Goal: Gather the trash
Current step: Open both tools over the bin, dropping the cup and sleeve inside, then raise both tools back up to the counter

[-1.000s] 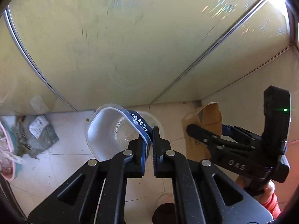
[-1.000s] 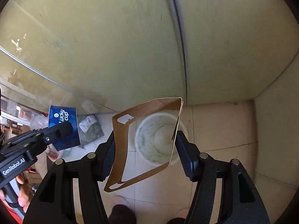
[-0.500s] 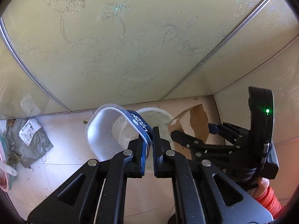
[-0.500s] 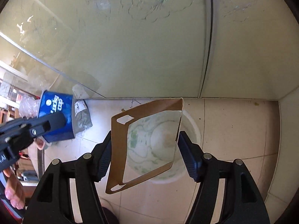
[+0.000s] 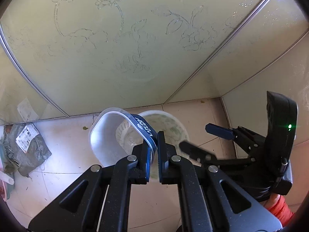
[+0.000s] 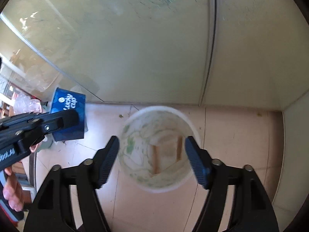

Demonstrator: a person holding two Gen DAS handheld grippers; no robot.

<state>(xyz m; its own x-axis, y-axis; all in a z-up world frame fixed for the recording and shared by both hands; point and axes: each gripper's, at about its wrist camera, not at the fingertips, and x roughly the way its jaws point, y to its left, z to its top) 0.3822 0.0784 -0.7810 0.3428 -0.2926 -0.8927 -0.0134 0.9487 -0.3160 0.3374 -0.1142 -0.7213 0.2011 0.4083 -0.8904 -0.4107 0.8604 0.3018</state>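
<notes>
My left gripper [image 5: 154, 145] is shut on the rim of a blue paper cup [image 5: 115, 135] with a white inside; the cup [image 6: 68, 116] is held left of a white waste bin [image 6: 190, 123] on the tiled floor. My right gripper [image 6: 151, 154] is open and empty right above the bin [image 5: 173, 121]. A brown paper bag [image 6: 167, 152] lies inside the bin. The right gripper [image 5: 200, 141] also shows in the left wrist view, over the bin.
A grey plastic mail bag with a label [image 5: 25, 147] lies on the floor at the left. Frosted glass panels with etched flowers [image 5: 125, 48] stand behind the bin, and a wall corner [image 6: 285, 135] is at the right.
My right gripper has opened and the brown paper bag has dropped into the bin. My left gripper still holds the blue cup and has moved closer to the bin.
</notes>
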